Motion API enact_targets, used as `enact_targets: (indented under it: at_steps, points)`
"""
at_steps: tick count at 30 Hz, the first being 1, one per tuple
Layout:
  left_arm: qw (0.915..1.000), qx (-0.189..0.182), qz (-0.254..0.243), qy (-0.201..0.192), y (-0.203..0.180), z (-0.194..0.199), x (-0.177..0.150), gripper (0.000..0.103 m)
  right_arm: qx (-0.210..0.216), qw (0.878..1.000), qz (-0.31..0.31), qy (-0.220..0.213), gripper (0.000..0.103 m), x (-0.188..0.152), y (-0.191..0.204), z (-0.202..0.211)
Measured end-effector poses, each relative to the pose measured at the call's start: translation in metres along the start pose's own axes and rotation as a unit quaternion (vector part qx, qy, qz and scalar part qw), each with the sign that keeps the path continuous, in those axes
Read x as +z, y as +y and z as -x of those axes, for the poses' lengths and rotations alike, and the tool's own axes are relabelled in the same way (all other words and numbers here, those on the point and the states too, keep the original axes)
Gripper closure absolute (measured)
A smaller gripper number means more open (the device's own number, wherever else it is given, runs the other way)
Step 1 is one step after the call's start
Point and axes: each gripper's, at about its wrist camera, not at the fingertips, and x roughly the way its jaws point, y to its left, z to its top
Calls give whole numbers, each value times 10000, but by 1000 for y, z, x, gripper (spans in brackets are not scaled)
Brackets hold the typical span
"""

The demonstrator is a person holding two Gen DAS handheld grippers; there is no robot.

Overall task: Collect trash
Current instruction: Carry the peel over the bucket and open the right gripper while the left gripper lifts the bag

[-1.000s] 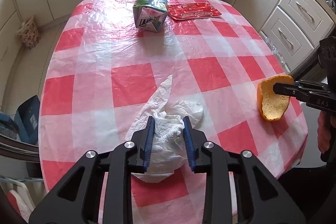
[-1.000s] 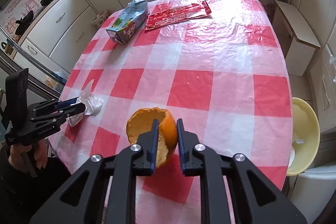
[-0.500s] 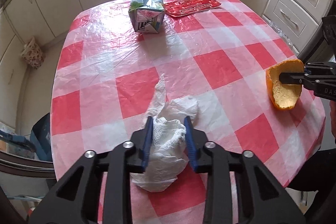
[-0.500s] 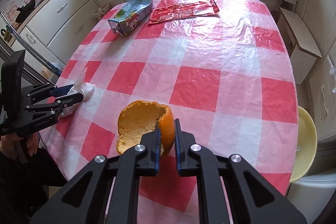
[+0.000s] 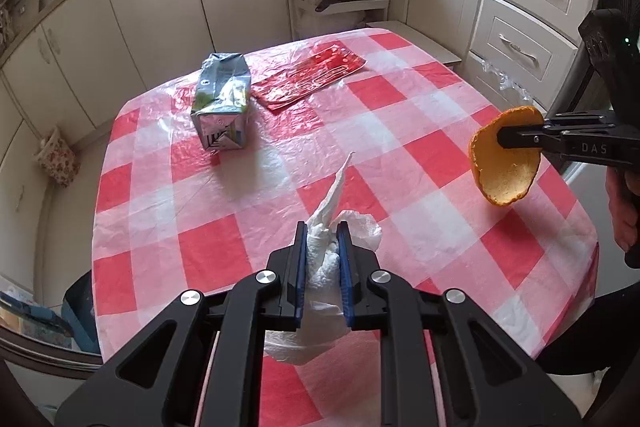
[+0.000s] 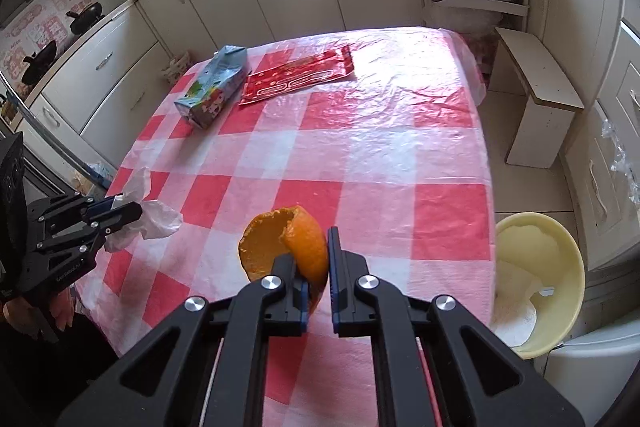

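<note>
Kitchen, checked table (image 5: 420, 147) | left gripper (image 5: 323, 239) clamped on soft, light tissue (image 5: 324, 259), lifted | right gripper (image 6: 316, 251) pinching stiff, brittle orange peel (image 6: 308, 247) by its rim | 2 items remain: carton (image 5: 222, 99), wrapper (image 5: 308, 79)

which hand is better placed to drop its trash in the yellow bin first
Right. The yellow bin sits just off the table's right edge, beside the right gripper holding the orange peel. The left gripper with its tissue is farther off.
</note>
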Motion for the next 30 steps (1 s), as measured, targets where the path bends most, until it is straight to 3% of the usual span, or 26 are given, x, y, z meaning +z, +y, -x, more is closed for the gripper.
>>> enact_targets:
  at_steps: [8,11,15,18,21,30]
  points:
    - [9991,-361,99,-182,-25,-1,14,89,-165,9982,-396,-423,95,5,-38,33]
    - [9963,-731,391,-223,-25,-1,19,90,-186,9970,-520,-545,94,5,-47,42]
    - [9815,-1448,1225,-244,-4,-4,22,90,-146,9966,-545,-601,94,6,-48,45]
    - [9694,-1730,1716,-293,12,-6,21,90,-255,9969,-408,-625,95,8,-48,48]
    - [9623,-1896,1923,-328,16,-8,23,90,-632,9953,-351,-648,94,9,-57,52]
    - [9648,-2075,1557,-443,-17,-2,36,90,-2080,9756,-632,-306,94,1,-121,51]
